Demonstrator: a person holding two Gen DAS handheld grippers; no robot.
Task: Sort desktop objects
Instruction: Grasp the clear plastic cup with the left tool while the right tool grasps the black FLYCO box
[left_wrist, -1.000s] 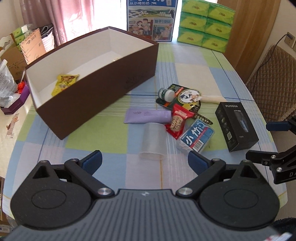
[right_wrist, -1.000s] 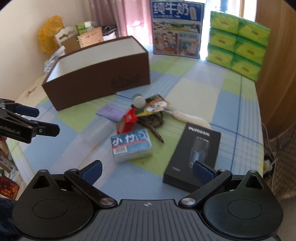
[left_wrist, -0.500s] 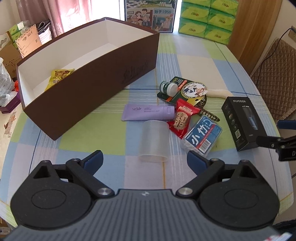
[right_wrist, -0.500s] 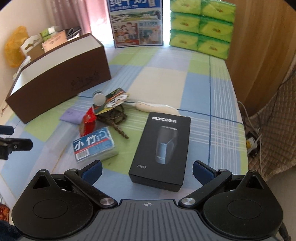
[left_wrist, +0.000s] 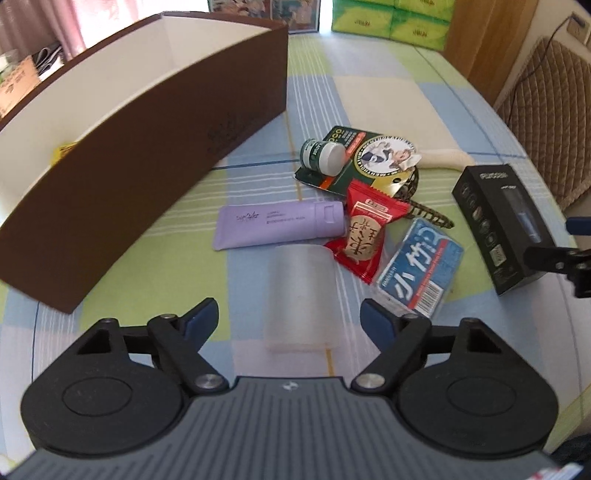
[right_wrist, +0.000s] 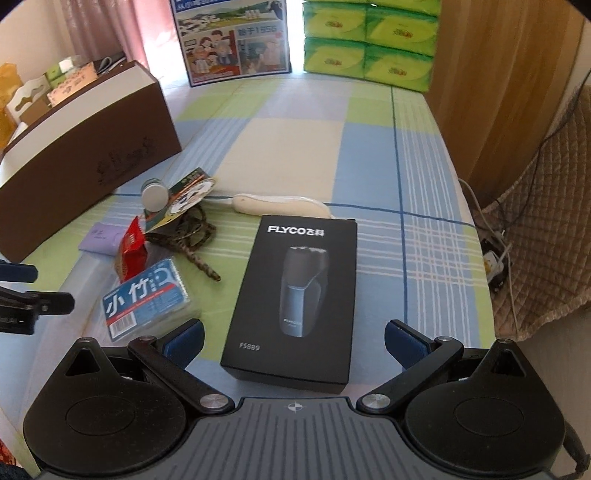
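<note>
Two grippers over the checked tablecloth. L gripper: jaws closing, frosted plastic cup lying on its side between the fingers, pads not yet touching it. Brown box at 10 o'clock from cup; purple tube at 12, just beside; red snack packet at 1; blue tissue pack at 2. R gripper: fingers wide, near end of black shaver box between them, no contact.

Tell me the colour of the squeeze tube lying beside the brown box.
Pale purple squeeze tube with dark lettering; clearest in the left wrist view.
</note>
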